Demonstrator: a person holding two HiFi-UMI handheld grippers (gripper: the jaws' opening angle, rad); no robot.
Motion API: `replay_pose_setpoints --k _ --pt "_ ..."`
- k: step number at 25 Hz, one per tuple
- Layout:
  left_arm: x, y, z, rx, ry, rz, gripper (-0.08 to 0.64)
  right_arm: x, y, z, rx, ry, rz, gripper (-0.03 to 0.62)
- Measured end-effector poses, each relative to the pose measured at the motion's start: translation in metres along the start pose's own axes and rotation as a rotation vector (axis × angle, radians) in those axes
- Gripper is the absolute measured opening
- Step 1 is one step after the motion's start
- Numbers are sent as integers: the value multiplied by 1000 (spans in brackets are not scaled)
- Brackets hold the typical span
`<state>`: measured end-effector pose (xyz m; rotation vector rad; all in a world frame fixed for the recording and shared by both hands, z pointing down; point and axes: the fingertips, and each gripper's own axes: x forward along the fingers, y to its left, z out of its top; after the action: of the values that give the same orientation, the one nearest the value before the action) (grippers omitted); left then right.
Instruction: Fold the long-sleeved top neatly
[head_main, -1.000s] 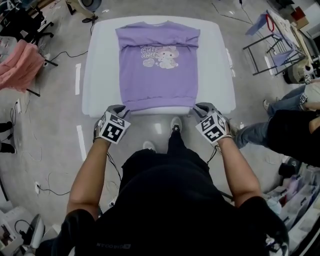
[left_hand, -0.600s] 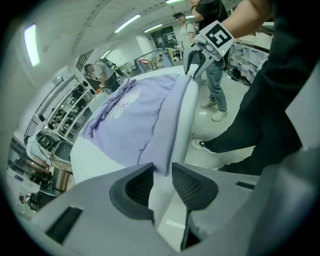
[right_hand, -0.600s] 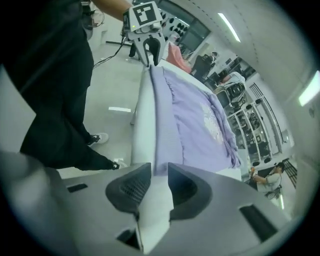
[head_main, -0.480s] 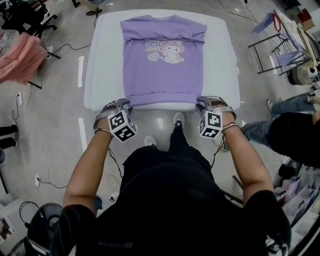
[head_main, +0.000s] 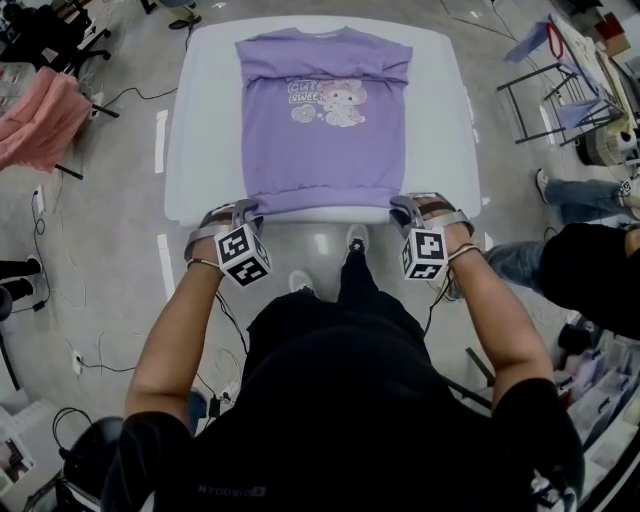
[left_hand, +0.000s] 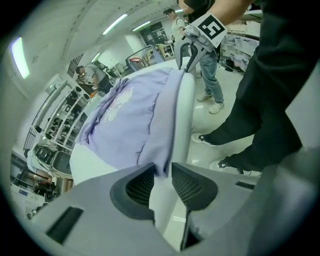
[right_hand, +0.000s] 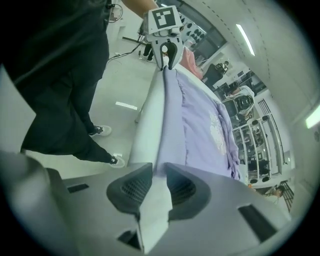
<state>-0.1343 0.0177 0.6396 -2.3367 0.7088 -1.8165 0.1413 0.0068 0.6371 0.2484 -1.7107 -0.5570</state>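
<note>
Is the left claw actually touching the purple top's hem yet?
Cannot tell. In the left gripper view the purple top's hem corner sits between the left gripper's jaws, which have just been opening; neither contact nor a gap shows plainly.

Head view looks steeply down; 2 gripper views, low at the table (head_main: 205, 120) edge, apparently face each other.
</note>
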Motion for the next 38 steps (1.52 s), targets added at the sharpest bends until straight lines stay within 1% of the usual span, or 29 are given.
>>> replay_pose_setpoints --k 3,6,8,10,11,12,13,14,15,17,19,22,26,32,34,37,38 --pt "1 -1 -1 -18 6 -71 106 2 2 1 -46 -22 59 98" --pt "4 -1 -1 -53 16 -168 104 3 2 0 -42 -35 163 98" --pt "4 -1 -1 -64 27 -218 103 4 3 1 -35 -40 232 98" --pt "4 -1 -1 -72 35 -247 100 3 4 1 -41 -40 286 92" --pt "3 -1 -1 -78 37 -252 97 3 6 1 -50 -39 308 77" --pt "3 0 -1 -88 39 -249 94 3 8 2 -60 -39 323 51" --pt "2 1 -2 -98 40 -237 87 2 9 2 -69 -41 330 46" --pt "2 3 -3 -105 43 -217 67 2 10 2 -75 -46 328 40" --pt "2 5 -4 -107 46 -193 28 1 10 2 -77 -51 318 34" --pt "3 6 -5 -112 48 -164 28 2 8 1 -68 -64 278 14" --pt "0 5 -7 -111 50 -160 28 1 7 -1 -49 -69 248 12" --pt "-4 2 -7 -95 52 -154 28 -4 9 -6 -26 -68 236 12" --pt "-16 3 -9 -84 42 -142 28 -19 8 -10 13 -100 212 12" --pt "-37 -7 -14 -68 32 -160 26 -52 8 0 116 -153 188 12" --pt "-44 -10 -16 -86 20 -164 26 -61 12 5 159 -157 173 12" --pt "-55 -17 -20 -151 -9 -167 26 -70 23 11 227 -153 157 12" --pt "-58 -20 -22 -159 -12 -172 26 -73 28 13 242 -152 159 12"
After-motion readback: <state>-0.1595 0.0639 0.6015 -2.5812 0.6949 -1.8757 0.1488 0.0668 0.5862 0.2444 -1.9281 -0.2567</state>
